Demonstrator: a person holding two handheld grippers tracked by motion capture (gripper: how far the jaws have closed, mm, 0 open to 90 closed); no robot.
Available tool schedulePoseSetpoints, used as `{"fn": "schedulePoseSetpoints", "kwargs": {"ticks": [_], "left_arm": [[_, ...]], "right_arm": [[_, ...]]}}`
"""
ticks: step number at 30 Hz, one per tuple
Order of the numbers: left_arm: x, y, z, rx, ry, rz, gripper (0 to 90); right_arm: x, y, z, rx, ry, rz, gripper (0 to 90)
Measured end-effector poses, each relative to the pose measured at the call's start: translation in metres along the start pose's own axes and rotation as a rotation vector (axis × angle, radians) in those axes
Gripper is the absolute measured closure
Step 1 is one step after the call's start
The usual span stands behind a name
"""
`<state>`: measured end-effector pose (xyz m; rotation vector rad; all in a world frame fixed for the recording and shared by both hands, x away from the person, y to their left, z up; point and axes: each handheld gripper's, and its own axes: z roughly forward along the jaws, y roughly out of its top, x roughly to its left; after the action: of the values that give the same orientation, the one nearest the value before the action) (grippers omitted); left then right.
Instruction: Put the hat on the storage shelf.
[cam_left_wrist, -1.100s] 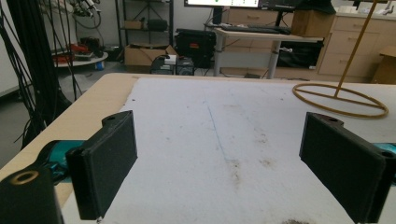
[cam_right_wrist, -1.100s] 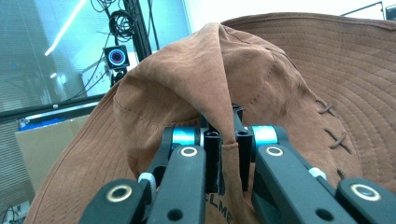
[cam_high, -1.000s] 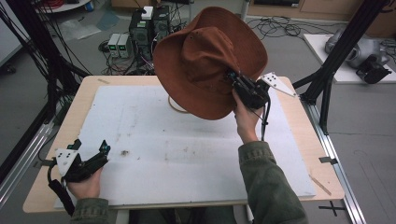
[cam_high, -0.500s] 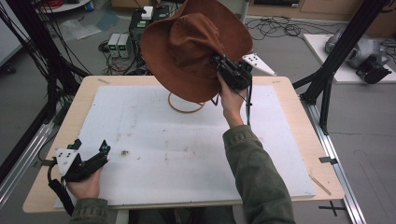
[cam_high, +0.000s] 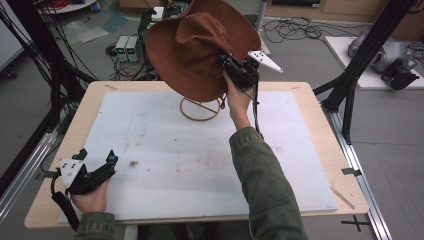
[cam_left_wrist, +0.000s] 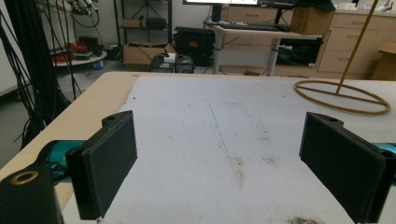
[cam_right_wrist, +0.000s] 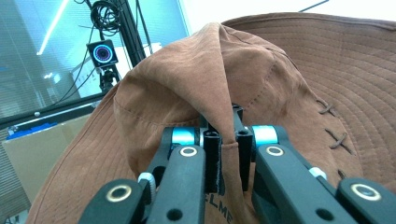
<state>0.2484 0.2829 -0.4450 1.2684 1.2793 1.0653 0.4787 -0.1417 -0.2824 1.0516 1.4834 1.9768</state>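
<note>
Hat (cam_high: 192, 47) pinched in right claw (cam_high: 226, 62)

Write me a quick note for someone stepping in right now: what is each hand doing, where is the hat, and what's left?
Right gripper: shut on the brown hat, pinching a fold of its crown, as the right gripper view shows. The hat is held up in the air above the far side of the table, over the stand.
Left gripper: open, empty, resting at the near left corner of the white mat.
Stand: a thin gold ring base with a rod, on the far part of the mat; nothing rests on its base.
Done: hat gripped and lifted.
Left: probably carry it where it belongs, set it down and let go.
</note>
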Motion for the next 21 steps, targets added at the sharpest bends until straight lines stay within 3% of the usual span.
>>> {"fn": "schedulePoseSetpoints", "kwargs": {"ticks": [5, 12, 21], "left_arm": [[0.001, 0.000, 0.000, -0.001, 0.002, -0.001, 11.4], [0.003, 0.000, -0.001, -0.002, 0.007, -0.005, 11.4], [0.002, 0.000, 0.000, 0.003, 0.001, 0.003, 11.4]], "right_arm": [[-0.005, -0.005, 0.006, 0.018, -0.021, 0.023, 87.1], [-0.002, -0.010, 0.011, 0.044, -0.004, 0.012, 86.7], [-0.003, -0.013, 0.013, 0.108, -0.021, 0.012, 84.8]]}}
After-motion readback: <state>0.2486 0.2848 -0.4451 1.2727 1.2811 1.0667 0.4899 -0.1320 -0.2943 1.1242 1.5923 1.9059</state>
